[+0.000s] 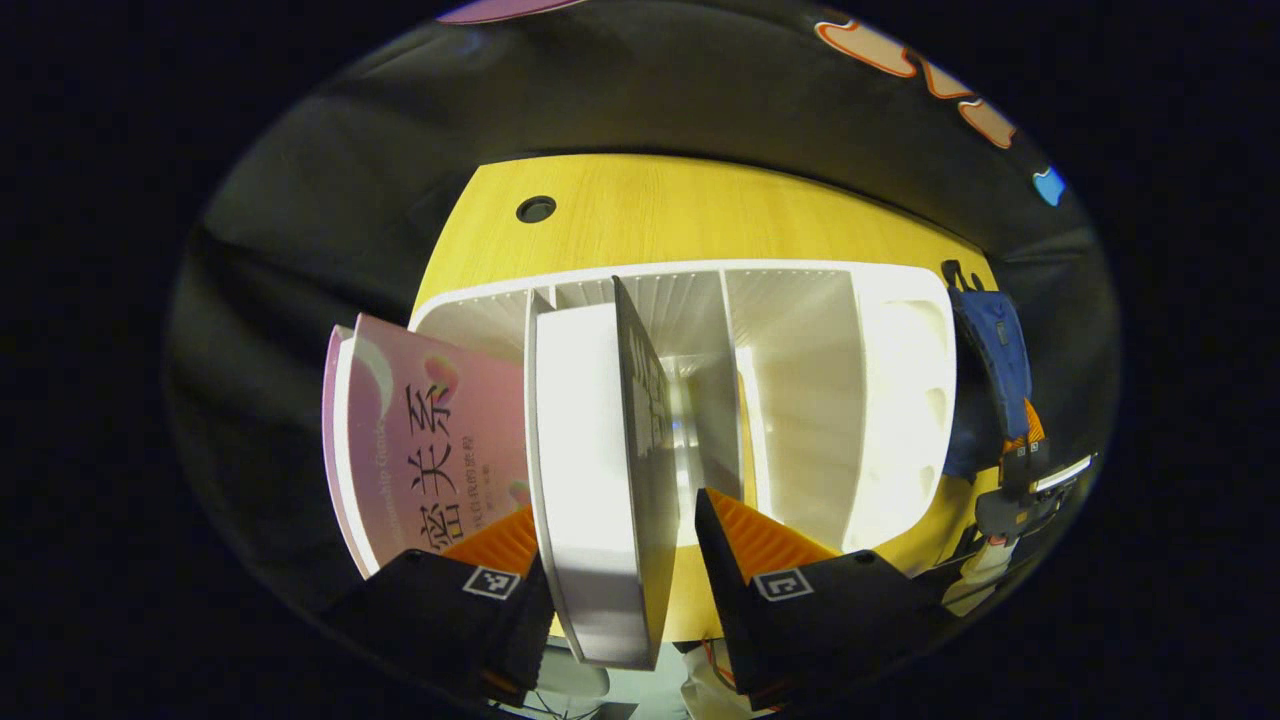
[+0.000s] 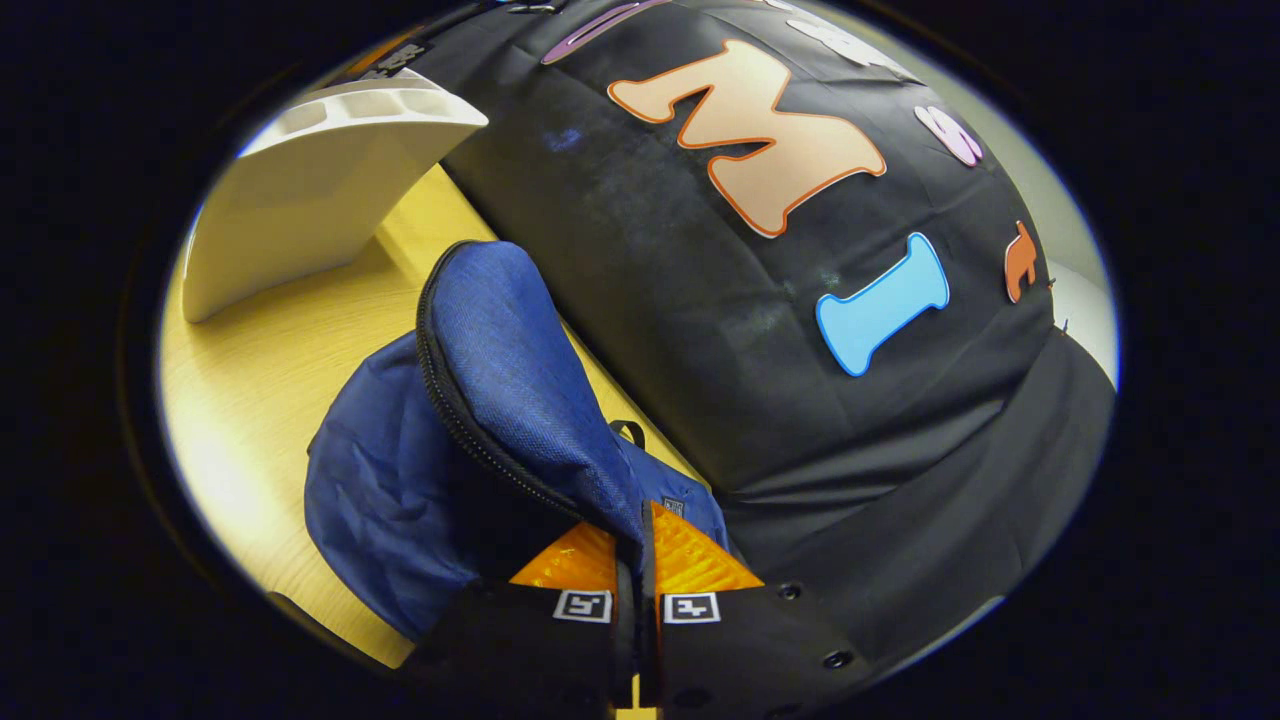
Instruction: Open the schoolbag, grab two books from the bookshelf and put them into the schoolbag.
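Blue schoolbag sits on the wooden table beside the white bookshelf, against the black cloth wall; right gripper is pinched together on the zippered edge of its flap, lifting it so the bag looks open. In the left gripper view, left gripper has its fingers spread apart on either side of a thick white-edged book standing in the bookshelf, not yet pressing on it. A pink book leans just beside it. Step in hand: grabbing the first book. Next move likely calls for closing on the book, pulling it straight out, then carrying it to the held-open bag.
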### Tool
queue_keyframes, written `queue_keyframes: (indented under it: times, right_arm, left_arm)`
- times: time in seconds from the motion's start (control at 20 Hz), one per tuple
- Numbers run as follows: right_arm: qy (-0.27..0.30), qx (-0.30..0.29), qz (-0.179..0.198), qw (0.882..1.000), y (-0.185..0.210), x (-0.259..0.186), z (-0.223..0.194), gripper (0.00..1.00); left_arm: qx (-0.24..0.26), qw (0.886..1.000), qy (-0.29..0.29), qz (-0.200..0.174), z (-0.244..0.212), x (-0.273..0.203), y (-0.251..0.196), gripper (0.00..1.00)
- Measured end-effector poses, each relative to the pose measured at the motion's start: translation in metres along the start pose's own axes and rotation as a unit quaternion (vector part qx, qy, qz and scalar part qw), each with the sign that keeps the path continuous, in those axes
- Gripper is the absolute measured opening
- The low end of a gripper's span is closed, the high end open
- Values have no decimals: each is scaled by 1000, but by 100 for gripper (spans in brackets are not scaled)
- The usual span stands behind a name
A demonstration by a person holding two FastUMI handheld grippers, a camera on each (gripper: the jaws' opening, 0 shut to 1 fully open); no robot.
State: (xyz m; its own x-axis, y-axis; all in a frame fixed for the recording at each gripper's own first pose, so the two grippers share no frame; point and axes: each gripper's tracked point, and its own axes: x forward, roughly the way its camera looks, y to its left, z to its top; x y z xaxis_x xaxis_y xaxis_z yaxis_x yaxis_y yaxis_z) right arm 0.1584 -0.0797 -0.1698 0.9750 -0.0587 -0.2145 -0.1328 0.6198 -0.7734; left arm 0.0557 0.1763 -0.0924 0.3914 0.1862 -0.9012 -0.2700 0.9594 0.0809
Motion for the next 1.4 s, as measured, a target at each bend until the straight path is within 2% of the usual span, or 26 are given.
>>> queue_keyframes:
  times: [0.05,0.1,0.25,0.4,0.55,0.6,0.9,1.0,1.1,1.4]
  right_arm:
    - [0,1,1,1000,0,0,0,5]
    - [0,3,1,1000,0,0,-1,5]
    - [-1,4,2,1000,1,1,0,5]
    - [0,1,4,1000,1,1,-1,5]
    - [0,-1,7,1000,2,3,-2,5]
    - [1,-1,7,1000,3,3,-2,5]
    - [1,-3,8,1000,4,5,-2,3]
    - [1,-5,8,1000,4,5,-2,5]
    - [1,-6,9,1000,5,6,-2,3]
    - [0,-1,8,1000,6,6,-3,5]
  left_arm:
    - [-2,1000,8,9,1,4,1,71]
    - [1,1000,13,12,2,4,0,66]
    - [9,999,20,28,3,5,5,65]
    - [6,999,26,30,3,4,7,53]
    - [4,999,30,35,2,5,10,52]
    - [-3,999,32,34,1,4,9,45]
    - [-64,996,59,14,-8,1,7,38]
    - [-81,993,81,6,-19,-2,0,37]
    - [-95,991,95,-8,-28,-6,-8,37]
    - [-118,988,103,-15,-39,-25,-10,36]
